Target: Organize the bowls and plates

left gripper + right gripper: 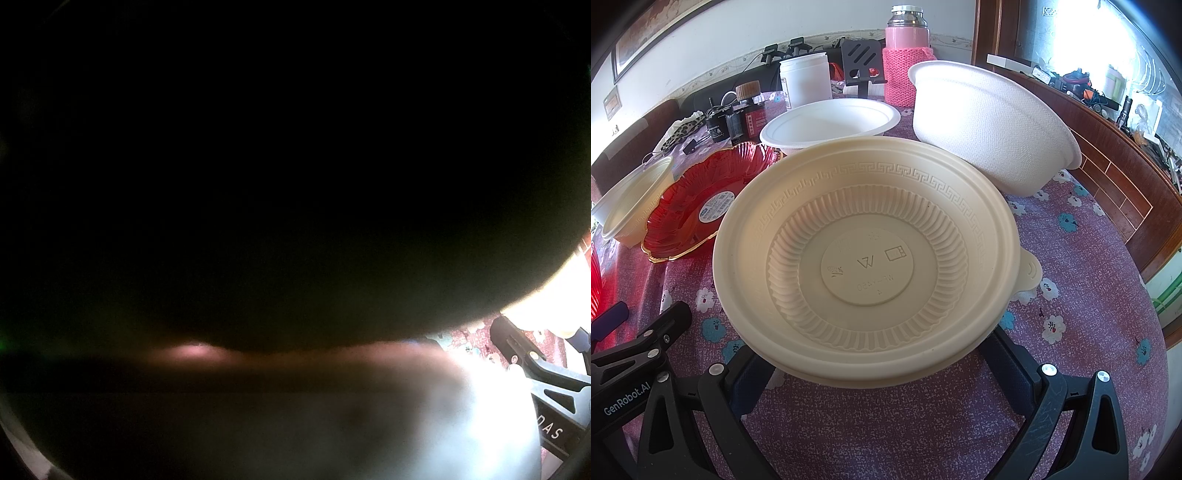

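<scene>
1. The cream bowl (866, 254) sat directly ahead of the right gripper (877, 373), tipped up so that its embossed underside and ribbed base faced the camera, its near rim lying between the two spread fingers (1015, 373).

2. The fingers bracketed the rim on either side; whether the pads pressed it or merely stood beside it could not be told from the right wrist view.

3. Round, the bowl had no long axis; its one marker, a small pull tab (1030, 273), pointed toward the table's right edge.

4. A second cream rim showed just beneath the first, suggesting a nested pair.

5. Behind it on the flowered tablecloth (923, 435) stood a white bowl (831, 123) mouth up, and to the right a textured white bowl (990, 125) lay tilted on its side.

6. A red glass dish (698, 206) and another cream bowl (631, 199) stood toward the left edge.

7. The left wrist view was almost wholly blacked out by something pressed close to the lens; the left gripper (631, 362) showed at the right gripper's left, its state not discernible.

8. The right gripper was plainly the nearer to the cream bowl.
</scene>
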The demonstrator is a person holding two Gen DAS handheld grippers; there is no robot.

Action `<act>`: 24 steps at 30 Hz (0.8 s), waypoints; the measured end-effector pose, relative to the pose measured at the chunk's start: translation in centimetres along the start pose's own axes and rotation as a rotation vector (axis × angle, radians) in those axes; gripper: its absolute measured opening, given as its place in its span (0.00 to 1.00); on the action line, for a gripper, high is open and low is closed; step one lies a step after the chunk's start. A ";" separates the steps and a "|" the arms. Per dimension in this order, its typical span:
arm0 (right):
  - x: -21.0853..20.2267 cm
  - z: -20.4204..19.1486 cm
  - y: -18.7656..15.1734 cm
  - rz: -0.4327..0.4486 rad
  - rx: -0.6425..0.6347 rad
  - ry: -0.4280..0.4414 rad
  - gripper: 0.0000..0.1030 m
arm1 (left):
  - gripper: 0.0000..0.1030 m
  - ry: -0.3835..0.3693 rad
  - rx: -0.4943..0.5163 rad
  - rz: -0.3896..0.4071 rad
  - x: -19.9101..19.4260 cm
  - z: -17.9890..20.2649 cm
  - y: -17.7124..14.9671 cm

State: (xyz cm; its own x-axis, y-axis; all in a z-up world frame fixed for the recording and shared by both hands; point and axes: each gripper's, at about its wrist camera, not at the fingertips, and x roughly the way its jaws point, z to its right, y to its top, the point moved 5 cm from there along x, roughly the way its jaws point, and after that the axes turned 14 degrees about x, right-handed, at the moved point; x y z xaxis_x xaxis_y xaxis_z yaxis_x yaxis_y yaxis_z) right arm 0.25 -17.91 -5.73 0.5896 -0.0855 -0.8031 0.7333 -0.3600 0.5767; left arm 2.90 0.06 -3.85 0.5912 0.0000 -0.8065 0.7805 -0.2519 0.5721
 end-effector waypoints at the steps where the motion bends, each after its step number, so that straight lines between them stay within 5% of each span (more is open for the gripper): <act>1: 0.0 0.0 0.0 0.000 0.000 0.000 0.99 | 1.00 0.000 0.000 0.000 0.0 0.0 0.0; 24: 0.0 0.0 0.0 0.000 0.000 0.000 0.99 | 1.00 0.000 0.000 0.002 -0.2 -0.1 0.0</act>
State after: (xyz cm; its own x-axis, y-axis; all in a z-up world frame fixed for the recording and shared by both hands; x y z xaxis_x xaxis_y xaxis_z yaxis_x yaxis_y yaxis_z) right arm 0.25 -17.92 -5.73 0.5894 -0.0856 -0.8033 0.7335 -0.3600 0.5766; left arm 2.82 0.18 -3.63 0.5931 -0.0002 -0.8052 0.7792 -0.2517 0.5740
